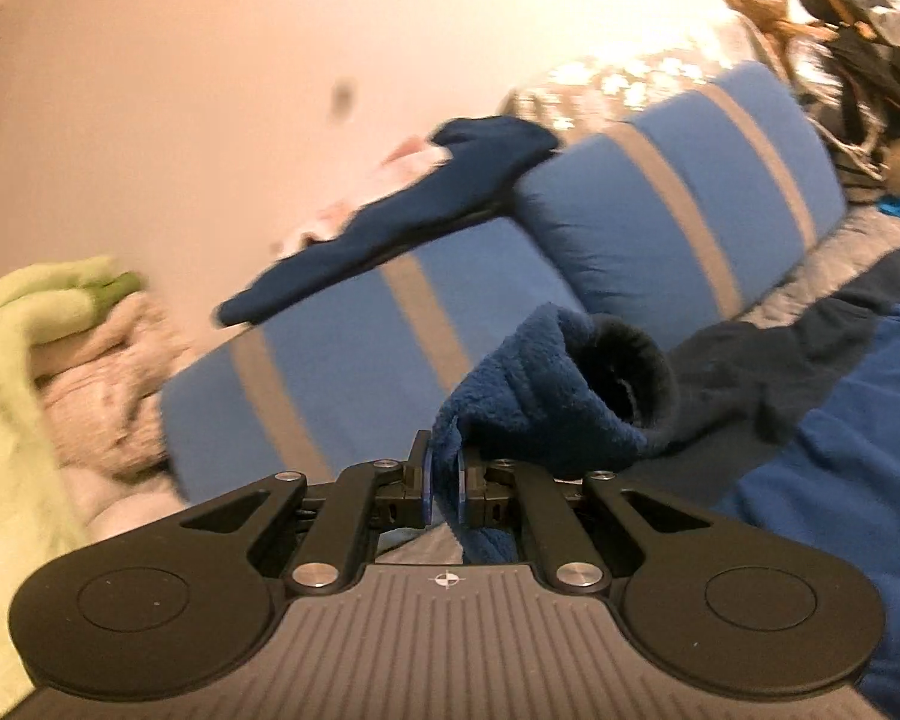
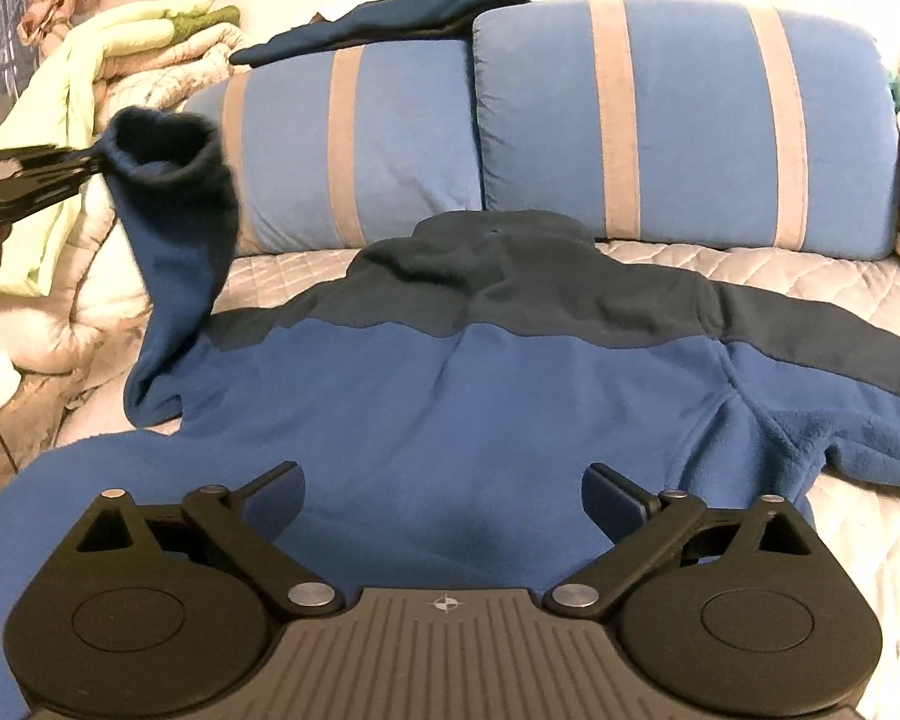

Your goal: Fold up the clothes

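A blue fleece jacket with a dark navy yoke lies spread back-up on a quilted bed. Its left sleeve is lifted off the bed, and my left gripper is shut on the cuff. In the left wrist view the sleeve cuff gapes open just past my left gripper, whose pads pinch the fleece. My right gripper stands wide open low over the jacket's lower back, nothing between its fingers. The right sleeve lies flat toward the right.
Two blue pillows with beige stripes stand against the wall behind the jacket. A navy garment lies on top of them. Folded light green and cream blankets are piled at the left. A bag and clutter sit past the pillows.
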### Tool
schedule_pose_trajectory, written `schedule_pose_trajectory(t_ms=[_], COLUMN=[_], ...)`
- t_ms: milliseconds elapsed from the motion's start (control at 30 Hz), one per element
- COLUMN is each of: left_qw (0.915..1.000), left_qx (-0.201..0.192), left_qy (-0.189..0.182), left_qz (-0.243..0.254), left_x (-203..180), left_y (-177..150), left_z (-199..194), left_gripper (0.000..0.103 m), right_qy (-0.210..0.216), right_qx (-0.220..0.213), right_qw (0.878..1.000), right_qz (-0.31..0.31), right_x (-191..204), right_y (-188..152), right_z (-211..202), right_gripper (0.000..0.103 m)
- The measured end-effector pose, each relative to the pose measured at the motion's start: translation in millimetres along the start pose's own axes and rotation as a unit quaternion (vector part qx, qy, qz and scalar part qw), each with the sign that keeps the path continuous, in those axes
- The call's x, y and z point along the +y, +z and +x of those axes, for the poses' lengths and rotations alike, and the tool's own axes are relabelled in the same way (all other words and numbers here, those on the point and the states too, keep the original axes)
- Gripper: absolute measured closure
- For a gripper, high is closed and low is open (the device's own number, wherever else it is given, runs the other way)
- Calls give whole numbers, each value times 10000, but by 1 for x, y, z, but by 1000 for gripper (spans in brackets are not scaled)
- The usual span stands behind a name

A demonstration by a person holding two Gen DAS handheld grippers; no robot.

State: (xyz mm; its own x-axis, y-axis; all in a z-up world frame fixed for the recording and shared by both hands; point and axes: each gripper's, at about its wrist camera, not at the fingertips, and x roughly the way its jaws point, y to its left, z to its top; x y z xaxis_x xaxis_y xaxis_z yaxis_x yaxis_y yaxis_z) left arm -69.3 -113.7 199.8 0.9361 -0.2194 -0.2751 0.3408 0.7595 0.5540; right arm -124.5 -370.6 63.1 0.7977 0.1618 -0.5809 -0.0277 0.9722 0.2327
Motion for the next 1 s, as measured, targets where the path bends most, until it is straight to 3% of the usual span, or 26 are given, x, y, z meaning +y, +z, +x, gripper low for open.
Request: schedule_pose_trajectory(t_ms=[200, 333, 467, 533, 633, 667, 833, 967, 1000], left_qw=[9971, 9903, 9758, 9611, 9246, 9060, 7911, 7298, 7214], left_qx=[102, 223, 443, 670, 1025, 1149, 1555, 1443, 1452], left_qy=[630, 1153, 1724, 1983, 2254, 2215, 1985, 1905, 1962], left_qz=[-418, -748, -1270, -1804, -2896, -3420, -5573, -6406, -6481], left_x=[55, 96, 137, 157, 178, 182, 182, 177, 177], left_y=[-23, -51, -103, -143, -217, -242, -347, -374, -377], left_z=[-26, -48, -72, -81, -91, -93, -97, -104, -108], left_gripper=[95, 95, 95, 95, 95, 95, 90, 80, 75], right_qy=[46, 113, 227, 255, 281, 287, 345, 329, 320], right_qx=[-25, -12, -14, -19, -25, -24, 50, 77, 78], right_qw=[10000, 9999, 9996, 9994, 9993, 9993, 9990, 9990, 9991], right_qz=[18, 59, 173, 215, 250, 256, 294, 290, 278], right_x=[-2, -4, -9, -10, -11, -11, -12, -11, -11], right_y=[-1, -1, -1, -1, -1, -1, 1, 1, 1], right_z=[-1, 0, -1, -1, -1, -1, 3, 4, 4], right_gripper=[4, 4, 4, 4, 4, 4, 4, 4, 4])
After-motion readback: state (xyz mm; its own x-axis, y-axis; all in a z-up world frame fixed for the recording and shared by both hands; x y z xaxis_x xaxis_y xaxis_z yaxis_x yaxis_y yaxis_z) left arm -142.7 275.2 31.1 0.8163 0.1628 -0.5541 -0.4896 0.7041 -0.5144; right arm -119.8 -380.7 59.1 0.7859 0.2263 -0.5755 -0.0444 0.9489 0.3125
